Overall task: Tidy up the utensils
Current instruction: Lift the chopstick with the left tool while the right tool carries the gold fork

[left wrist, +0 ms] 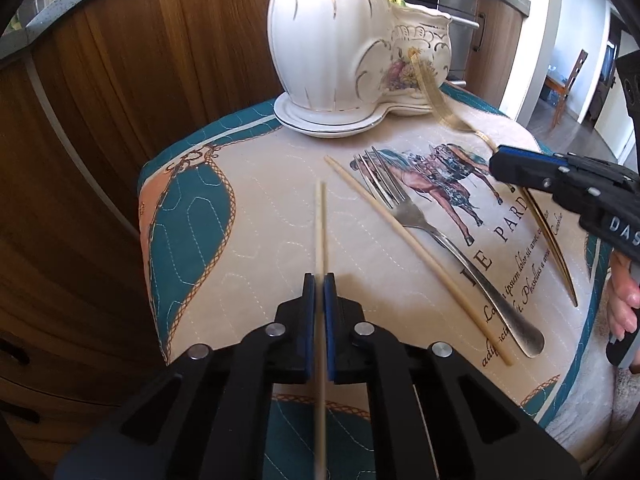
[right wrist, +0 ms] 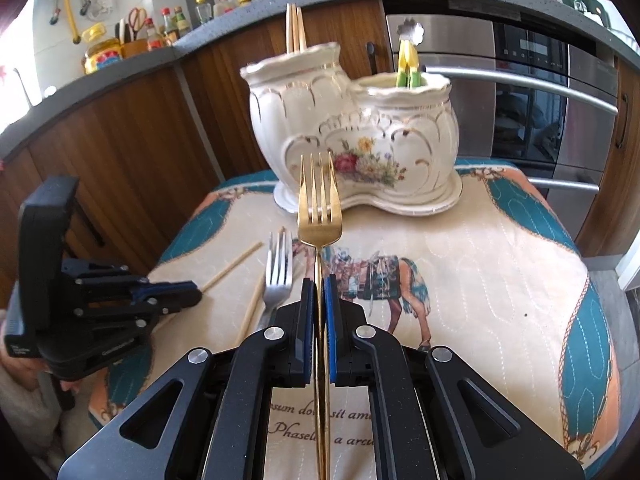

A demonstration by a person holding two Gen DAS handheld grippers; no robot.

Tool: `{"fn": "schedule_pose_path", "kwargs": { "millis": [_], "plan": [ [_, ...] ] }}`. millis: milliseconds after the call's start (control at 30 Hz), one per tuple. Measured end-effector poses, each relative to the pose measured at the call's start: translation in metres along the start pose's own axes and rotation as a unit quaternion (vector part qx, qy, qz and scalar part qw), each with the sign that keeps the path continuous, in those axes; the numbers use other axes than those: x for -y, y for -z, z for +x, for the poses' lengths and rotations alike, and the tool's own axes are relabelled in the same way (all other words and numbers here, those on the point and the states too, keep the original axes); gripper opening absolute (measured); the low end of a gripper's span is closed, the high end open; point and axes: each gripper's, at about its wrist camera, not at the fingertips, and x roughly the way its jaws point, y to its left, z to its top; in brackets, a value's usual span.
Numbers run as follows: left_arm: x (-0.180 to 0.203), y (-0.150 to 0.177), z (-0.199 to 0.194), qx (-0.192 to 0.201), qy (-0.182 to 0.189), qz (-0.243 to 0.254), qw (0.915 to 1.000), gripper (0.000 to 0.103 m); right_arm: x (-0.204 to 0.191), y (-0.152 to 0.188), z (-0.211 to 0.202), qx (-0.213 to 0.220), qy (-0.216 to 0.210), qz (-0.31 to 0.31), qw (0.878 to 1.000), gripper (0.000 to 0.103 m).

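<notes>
Left gripper (left wrist: 319,280) is clenched on a wooden chopstick (left wrist: 320,220), its long axis running straight ahead along the fingers. Right gripper (right wrist: 319,284) is clamped on a gold fork (right wrist: 319,216), tines forward and raised. The ceramic holder (right wrist: 352,140) stands ahead of both, on the bench; its taller compartment, already holding chopsticks, lies ahead-left of the right gripper, nearer the left one. A silver fork (left wrist: 420,224) and second chopstick (left wrist: 412,256) lie between the grippers

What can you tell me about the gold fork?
The gold fork is slim, shiny, metal-looking, with four long tines and a thin handle. It is lifted off the cloth, tines pointing toward the ceramic holder, its handle clamped between the right gripper pads. Nothing else touches it.
</notes>
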Motion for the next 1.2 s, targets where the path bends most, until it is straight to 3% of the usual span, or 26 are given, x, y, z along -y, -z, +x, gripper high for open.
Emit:
{"fn": "schedule_pose_path", "kwargs": {
  "millis": [167, 467, 567, 767, 1200],
  "plan": [
    [-0.007, 0.000, -0.012, 0.028, 0.012, -0.007, 0.9995, 0.004, 0.003, -0.006, -0.020, 0.047, -0.012, 0.005, 0.999, 0.007],
    [-0.012, -0.012, -0.063, 0.148, 0.044, -0.008, 0.9880, 0.004, -0.012, -0.011, -0.047, 0.138, 0.003, -0.034, 0.990, 0.007],
    [-0.012, -0.018, -0.076, 0.184, 0.056, -0.009, 0.9813, 0.004, -0.016, -0.012, -0.054, 0.164, 0.008, -0.043, 0.985, 0.007],
    [-0.011, -0.035, -0.103, 0.273, 0.078, -0.006, 0.9589, 0.004, -0.020, -0.024, -0.073, 0.220, 0.021, -0.049, 0.974, 0.007],
    [-0.021, -0.113, -0.097, 0.353, 0.103, -0.050, 0.9287, 0.004, 0.004, -0.122, -0.069, 0.294, 0.054, -0.005, 0.954, 0.007]
  ]
}}
